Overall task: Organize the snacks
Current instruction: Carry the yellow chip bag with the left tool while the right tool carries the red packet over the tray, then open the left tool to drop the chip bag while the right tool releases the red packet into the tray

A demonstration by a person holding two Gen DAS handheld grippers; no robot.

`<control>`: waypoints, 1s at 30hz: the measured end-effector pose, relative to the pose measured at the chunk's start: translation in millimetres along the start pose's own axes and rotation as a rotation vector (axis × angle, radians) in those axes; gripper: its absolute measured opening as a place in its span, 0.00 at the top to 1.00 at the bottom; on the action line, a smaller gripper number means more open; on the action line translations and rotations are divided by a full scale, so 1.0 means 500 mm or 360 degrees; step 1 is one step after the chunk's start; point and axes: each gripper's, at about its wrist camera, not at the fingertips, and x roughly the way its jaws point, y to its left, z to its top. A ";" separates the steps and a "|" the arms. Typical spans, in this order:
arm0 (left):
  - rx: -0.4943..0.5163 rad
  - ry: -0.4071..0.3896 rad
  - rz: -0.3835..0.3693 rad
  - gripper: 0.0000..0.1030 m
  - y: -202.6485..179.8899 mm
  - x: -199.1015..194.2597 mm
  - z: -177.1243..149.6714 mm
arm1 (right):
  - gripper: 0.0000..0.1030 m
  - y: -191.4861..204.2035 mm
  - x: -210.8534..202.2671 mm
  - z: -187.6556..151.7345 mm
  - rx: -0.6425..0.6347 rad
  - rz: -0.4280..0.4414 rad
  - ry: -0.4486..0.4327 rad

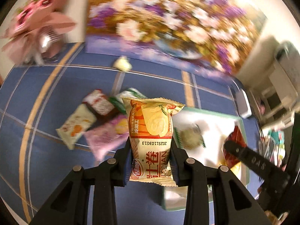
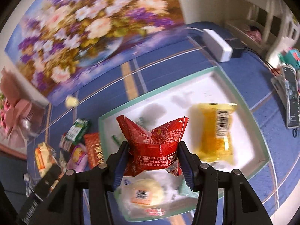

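**Two packets in carry toward the tray**

Left gripper (image 1: 151,161) is clamped on an orange-and-cream egg-roll packet (image 1: 151,131); right gripper (image 2: 151,159) is clamped on a red foil packet (image 2: 152,146), crumpled at the waist. Both should be lowered inside the white tray (image 2: 215,86), green-rimmed, before release. Crinkly film, puffed, slippery. Loose packets (image 1: 90,123) are left on the blue checked cloth (image 1: 56,93).

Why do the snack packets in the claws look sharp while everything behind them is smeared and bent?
Left wrist view: the orange-and-cream packet in the left gripper is crisp, while the flower picture and the loose snacks streak with motion blur. Right wrist view: the red packet in the right gripper is sharp, the yellow packet in the tray smears. Fisheye lenses curve the tablecloth lines.
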 end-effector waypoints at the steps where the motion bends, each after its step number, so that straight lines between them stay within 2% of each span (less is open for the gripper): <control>1: 0.0031 0.0013 -0.0010 0.65 -0.017 0.007 -0.001 | 0.46 -0.012 0.000 0.003 0.0020 0.0000 -0.0001; 7: 0.0188 0.0087 -0.0074 0.65 -0.107 0.045 -0.014 | 0.46 -0.081 0.000 0.016 0.0152 -0.0008 -0.0002; 11: 0.0254 0.0120 -0.0076 0.65 -0.145 0.067 -0.021 | 0.46 -0.107 -0.002 0.021 0.0200 -0.0008 -0.0005; 26: 0.0310 0.0240 -0.0032 0.65 -0.177 0.138 -0.039 | 0.45 -0.112 0.024 0.022 0.0187 -0.0047 0.0054; 28: 0.0309 0.0242 -0.0016 0.62 -0.177 0.140 -0.038 | 0.45 -0.111 0.024 0.021 0.0182 -0.0050 0.0054; 30: 0.0303 0.0244 -0.0005 0.46 -0.176 0.139 -0.036 | 0.45 -0.110 0.025 0.020 0.0180 -0.0049 0.0056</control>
